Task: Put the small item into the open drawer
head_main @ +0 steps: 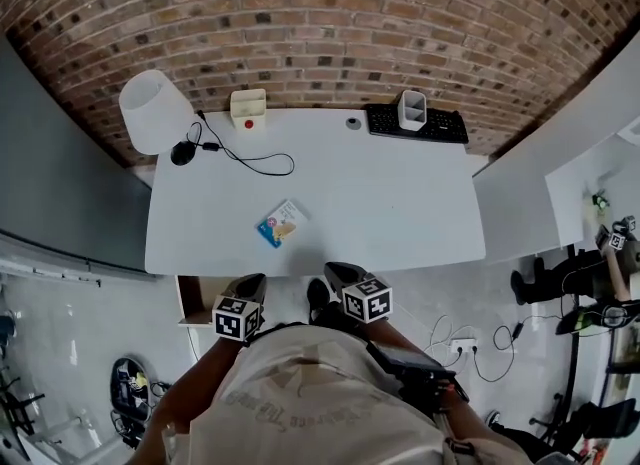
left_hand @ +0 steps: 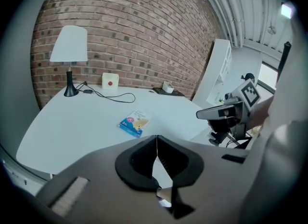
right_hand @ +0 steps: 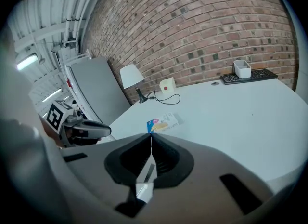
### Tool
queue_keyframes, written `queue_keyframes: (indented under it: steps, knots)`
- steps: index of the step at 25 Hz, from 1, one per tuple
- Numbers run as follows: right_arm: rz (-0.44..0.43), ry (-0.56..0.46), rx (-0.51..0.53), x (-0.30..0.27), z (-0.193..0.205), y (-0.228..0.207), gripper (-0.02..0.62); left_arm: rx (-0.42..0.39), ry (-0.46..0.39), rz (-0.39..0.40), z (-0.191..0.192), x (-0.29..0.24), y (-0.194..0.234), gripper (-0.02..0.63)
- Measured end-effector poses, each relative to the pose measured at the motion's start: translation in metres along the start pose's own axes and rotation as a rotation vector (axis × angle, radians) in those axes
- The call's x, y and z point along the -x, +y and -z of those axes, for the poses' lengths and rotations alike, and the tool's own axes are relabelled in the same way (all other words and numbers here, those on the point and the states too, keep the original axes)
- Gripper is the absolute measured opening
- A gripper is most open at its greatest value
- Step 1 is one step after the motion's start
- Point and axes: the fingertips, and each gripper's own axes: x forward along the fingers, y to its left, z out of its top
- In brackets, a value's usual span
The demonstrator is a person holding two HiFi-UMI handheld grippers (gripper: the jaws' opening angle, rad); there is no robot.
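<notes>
White desk [head_main: 400, 203], small packet [head_main: 281, 223] on it, L gripper [left_hand: 156, 140] & R gripper [right_hand: 151, 140] clenched, empty

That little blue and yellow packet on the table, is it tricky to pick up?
The packet looks thin and small, so it is probably light. It lies flat on the smooth white table, so it may slide when pushed, and getting under its edge looks hard.

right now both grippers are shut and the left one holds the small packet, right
Both are shut, but the left gripper holds nothing: the left gripper view shows the small packet lying on the white table ahead of it.
</notes>
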Motion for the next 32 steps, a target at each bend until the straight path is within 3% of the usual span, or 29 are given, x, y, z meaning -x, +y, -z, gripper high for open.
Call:
queue_keyframes:
  steps: [22, 32]
  knots:
    - [-0.061, 0.047, -0.013, -0.032, -0.034, -0.058, 0.006, -0.021, 0.042, -0.046, -0.044, -0.064, 0.01, 0.008]
    - [-0.129, 0.082, 0.008, -0.052, -0.044, -0.085, 0.006, -0.04, 0.072, -0.103, -0.058, -0.097, 0.017, 0.008]
